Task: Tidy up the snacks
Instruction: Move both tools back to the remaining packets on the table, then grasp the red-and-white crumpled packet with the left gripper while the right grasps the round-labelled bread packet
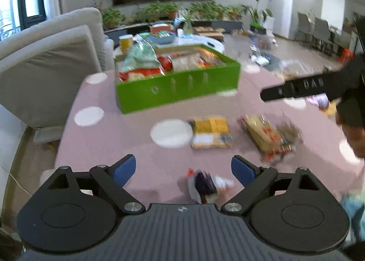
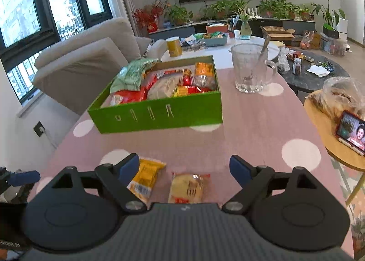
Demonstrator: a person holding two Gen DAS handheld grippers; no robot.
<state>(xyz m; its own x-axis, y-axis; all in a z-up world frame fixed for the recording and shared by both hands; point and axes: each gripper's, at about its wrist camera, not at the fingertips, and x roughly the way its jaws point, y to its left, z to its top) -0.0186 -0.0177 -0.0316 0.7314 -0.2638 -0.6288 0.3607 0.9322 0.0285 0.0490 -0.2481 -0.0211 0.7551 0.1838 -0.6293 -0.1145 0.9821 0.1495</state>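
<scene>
A green box holding several snack packets stands at the far side of the pink dotted table. My left gripper is open and empty above a small dark packet. A yellow packet and a clear cracker packet lie further ahead. My right gripper is open and empty, just above the cracker packet; the yellow packet lies partly under its left finger. The right gripper's body also shows in the left wrist view, at the right edge, with its fingers out of sight.
A glass mug with a spoon stands right of the box. A beige sofa is on the left. A round wooden side table with a phone is on the right. A cluttered white table lies beyond.
</scene>
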